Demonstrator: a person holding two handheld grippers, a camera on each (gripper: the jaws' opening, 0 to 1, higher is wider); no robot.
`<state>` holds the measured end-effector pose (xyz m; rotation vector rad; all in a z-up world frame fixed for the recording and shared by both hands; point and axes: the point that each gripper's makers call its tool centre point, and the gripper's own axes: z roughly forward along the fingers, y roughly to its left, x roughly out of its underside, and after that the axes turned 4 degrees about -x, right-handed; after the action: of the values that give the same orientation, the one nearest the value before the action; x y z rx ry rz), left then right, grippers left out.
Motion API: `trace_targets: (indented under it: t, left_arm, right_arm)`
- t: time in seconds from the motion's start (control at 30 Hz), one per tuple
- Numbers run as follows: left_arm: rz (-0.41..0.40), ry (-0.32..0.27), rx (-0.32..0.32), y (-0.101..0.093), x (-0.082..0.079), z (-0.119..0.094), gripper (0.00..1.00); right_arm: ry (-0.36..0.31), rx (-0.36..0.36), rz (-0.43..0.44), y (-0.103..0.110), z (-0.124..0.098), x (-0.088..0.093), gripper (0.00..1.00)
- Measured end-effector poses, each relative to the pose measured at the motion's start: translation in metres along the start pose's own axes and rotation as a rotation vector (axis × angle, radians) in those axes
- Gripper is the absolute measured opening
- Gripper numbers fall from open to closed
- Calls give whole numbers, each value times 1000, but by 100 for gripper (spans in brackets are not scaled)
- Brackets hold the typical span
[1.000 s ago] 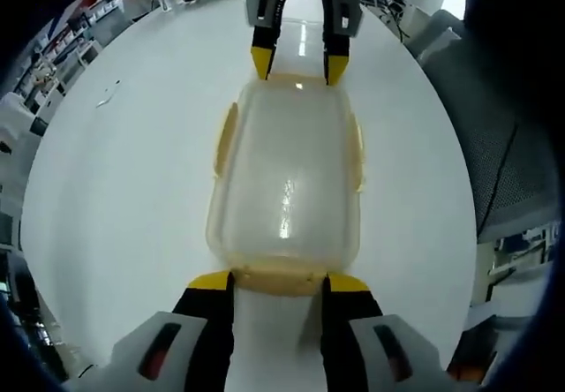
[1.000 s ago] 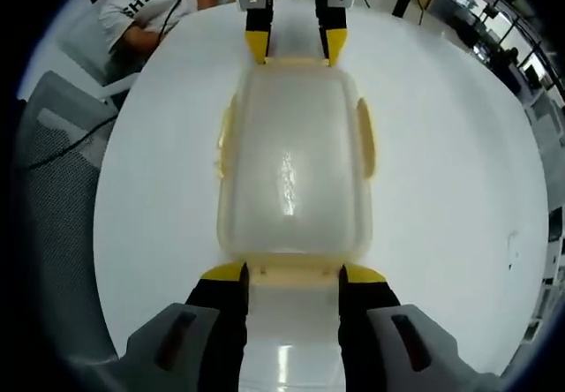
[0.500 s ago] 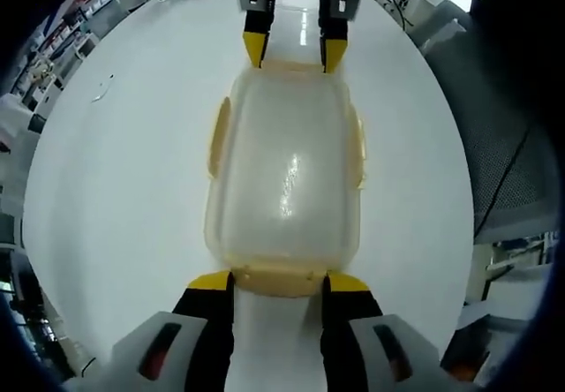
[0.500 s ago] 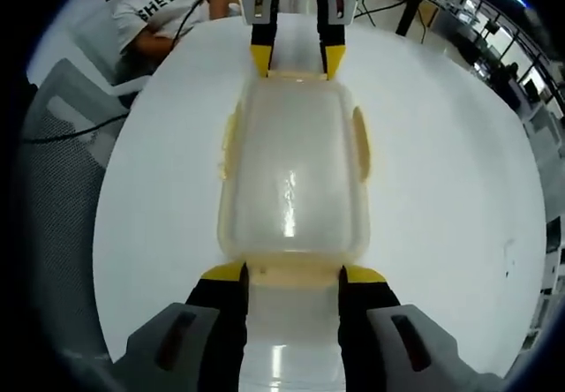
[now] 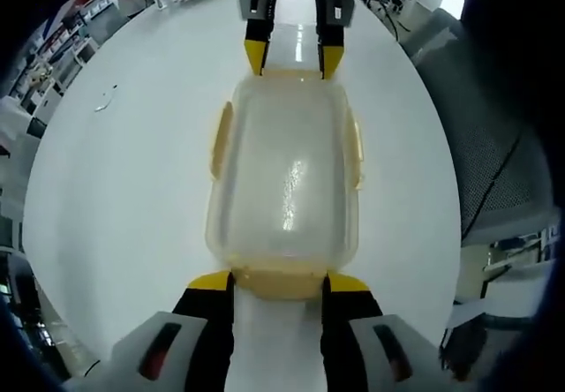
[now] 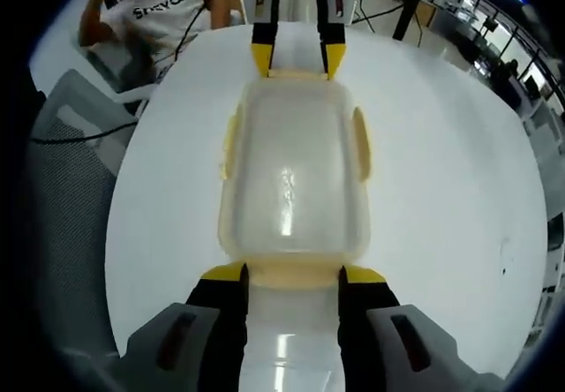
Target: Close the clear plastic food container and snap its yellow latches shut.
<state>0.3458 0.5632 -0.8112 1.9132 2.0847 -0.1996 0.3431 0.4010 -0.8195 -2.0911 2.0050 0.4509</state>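
Left gripper view: the container (image 5: 284, 180) is seen lying on the white counter (image 5: 124, 171), lid on, lengthwise between the two tongs. The left tongs (image 5: 278, 283) are spread, with the yellow tips set either side of the near end latch (image 5: 279, 281), touching or just beside it; a firm pinch cannot be told. The right tongs (image 5: 293, 56) are seen at the far end, spread, tips at the far rim. Yellow side latches (image 5: 221, 138) are seen along both long sides, lying close to the wall; whether they are snapped cannot be told. A small object (image 5: 106, 98) is seen on the counter to the left, too small to name, and a mesh chair (image 5: 499, 136) is beside the counter. Right gripper view: the container (image 6: 291, 176) is seen from the other end, the right tongs (image 6: 292, 275) spread around the near latch (image 6: 292, 273), the left tongs (image 6: 298, 58) spread at the far end. A person (image 6: 163, 12) in a white shirt is seated at the far counter (image 6: 441, 189) edge, and a mesh chair (image 6: 75, 189) is seen to the left.
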Motion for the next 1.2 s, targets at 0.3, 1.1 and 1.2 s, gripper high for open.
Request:
trace_targets:
  t: [0.3, 1.1, 1.2]
  left_arm:
    - [36, 21, -15, 10, -10, -13, 32]
    - [46, 8, -34, 14, -32, -32, 32]
    - [41, -5, -35, 15, -34, -32, 32]
  right_arm:
    - [-12, 9, 18, -3, -15, -3, 37]
    - [-32, 39, 25, 1, -43, 1, 37]
    - [-28, 40, 24, 0, -43, 4, 37]
